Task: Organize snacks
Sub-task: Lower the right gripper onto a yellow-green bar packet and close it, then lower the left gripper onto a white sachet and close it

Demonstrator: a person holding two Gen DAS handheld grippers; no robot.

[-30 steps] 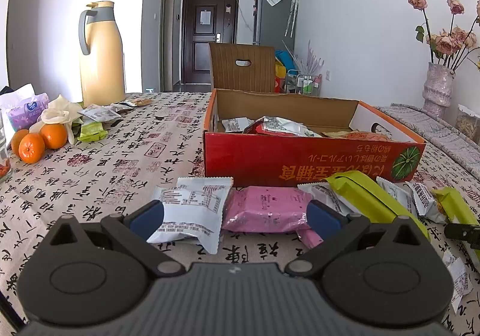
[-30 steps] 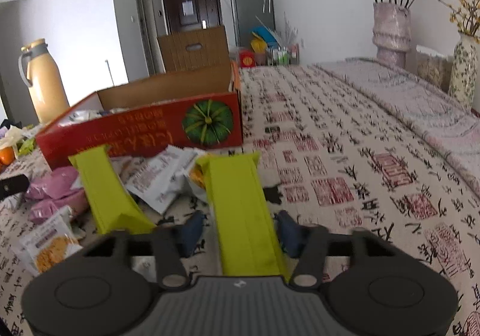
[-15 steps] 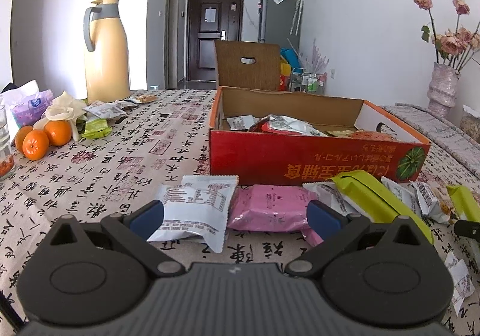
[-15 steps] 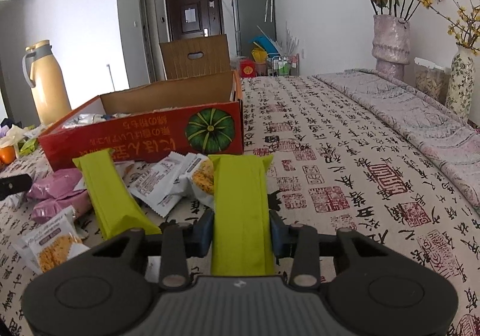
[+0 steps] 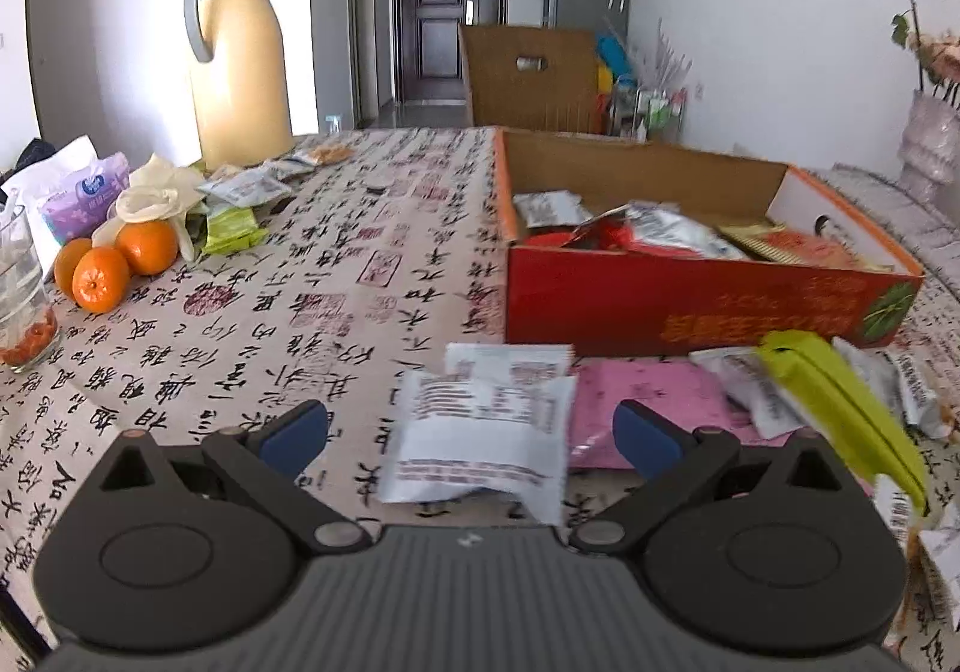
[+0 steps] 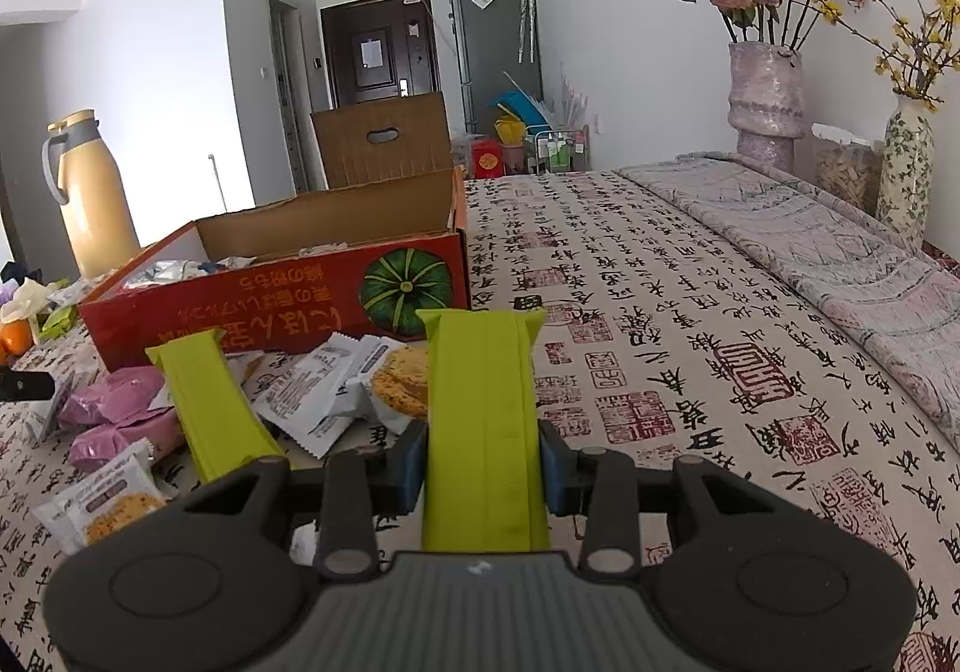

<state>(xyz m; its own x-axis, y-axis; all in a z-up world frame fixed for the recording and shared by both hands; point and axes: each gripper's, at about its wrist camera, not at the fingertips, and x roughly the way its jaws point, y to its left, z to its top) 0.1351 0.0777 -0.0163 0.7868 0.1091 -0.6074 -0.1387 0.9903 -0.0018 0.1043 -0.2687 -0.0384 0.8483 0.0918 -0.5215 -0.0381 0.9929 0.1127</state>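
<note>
My right gripper (image 6: 483,465) is shut on a lime-green snack bar (image 6: 481,402) and holds it above the table, in front of the red cardboard box (image 6: 270,306). A second green bar (image 6: 207,408), white cracker packets (image 6: 312,396) and pink packets (image 6: 114,408) lie in front of the box. My left gripper (image 5: 471,432) is open, with a white snack packet (image 5: 480,432) lying between its blue pads, touching neither. A pink packet (image 5: 636,396) and a green bar (image 5: 834,402) lie to its right. The box (image 5: 690,306) holds several snacks.
A tan thermos jug (image 5: 237,66), oranges (image 5: 114,264), a glass (image 5: 21,300), a tissue pack (image 5: 78,192) and small packets sit at the left. Flower vases (image 6: 765,102) stand at the right edge. A brown chair (image 5: 531,78) stands behind the table.
My right gripper has shut on the green bar and lifted it. My left gripper has risen and shifted left, so the white packet now lies between its fingers.
</note>
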